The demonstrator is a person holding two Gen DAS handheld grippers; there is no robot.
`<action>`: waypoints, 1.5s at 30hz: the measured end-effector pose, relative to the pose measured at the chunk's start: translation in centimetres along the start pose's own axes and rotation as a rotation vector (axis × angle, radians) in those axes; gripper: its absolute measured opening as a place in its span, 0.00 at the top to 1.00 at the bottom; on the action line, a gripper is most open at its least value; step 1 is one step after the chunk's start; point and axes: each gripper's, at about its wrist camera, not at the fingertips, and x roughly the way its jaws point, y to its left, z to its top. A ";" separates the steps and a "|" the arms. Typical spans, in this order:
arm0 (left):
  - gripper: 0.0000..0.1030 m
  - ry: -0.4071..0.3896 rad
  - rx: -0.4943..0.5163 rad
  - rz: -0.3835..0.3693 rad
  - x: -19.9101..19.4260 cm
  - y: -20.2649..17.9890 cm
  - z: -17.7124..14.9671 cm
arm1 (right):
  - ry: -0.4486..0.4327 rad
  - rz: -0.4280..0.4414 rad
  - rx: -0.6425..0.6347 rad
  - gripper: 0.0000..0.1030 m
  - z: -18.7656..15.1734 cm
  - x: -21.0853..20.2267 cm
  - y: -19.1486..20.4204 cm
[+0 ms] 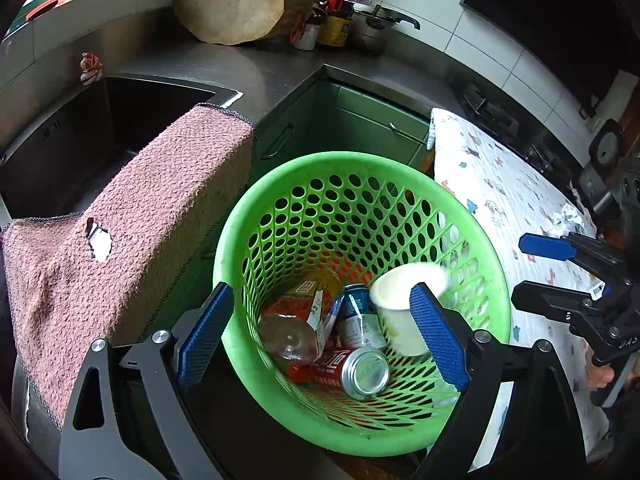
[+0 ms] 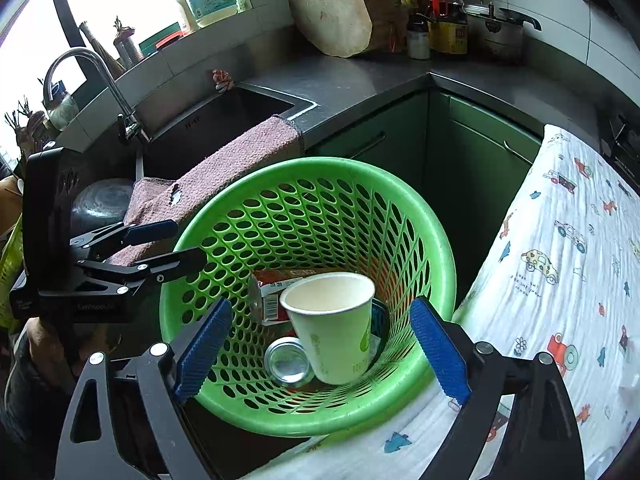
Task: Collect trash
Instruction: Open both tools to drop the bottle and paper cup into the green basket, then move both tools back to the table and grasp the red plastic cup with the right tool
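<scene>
Here, a pale paper cup (image 2: 334, 326) sits upright among cans inside the green perforated basket (image 2: 438, 248); both grippers, left (image 1: 320, 336) and right (image 2: 322, 344), are spread, holding nothing.

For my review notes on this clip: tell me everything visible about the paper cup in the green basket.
The paper cup is pale cream with faint green printing on its side, looks like thin paper, and has a rolled rim. It appears empty, mouth open upward and tilted slightly. It is inside the green basket, over a red can and other containers; whether it rests on them is unclear. In the left wrist view it is motion-blurred. Neither gripper touches it.
</scene>
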 end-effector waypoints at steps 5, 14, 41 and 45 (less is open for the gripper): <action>0.12 -0.003 -0.012 -0.006 -0.5 -0.1 -0.4 | -0.030 -0.013 -0.017 0.14 -0.9 -2.4 0.4; 0.07 -0.017 0.006 -0.018 -2.0 -2.3 -1.6 | -0.082 -0.058 0.014 0.12 -5.4 -8.2 -0.8; 0.05 0.034 0.128 -0.110 -1.9 -17.6 -4.3 | 0.053 -0.335 -0.082 0.10 -24.6 -27.1 -13.9; 0.05 0.042 0.147 -0.112 -1.7 -19.9 -4.8 | 0.122 -0.320 -0.160 0.10 -26.4 -27.8 -15.4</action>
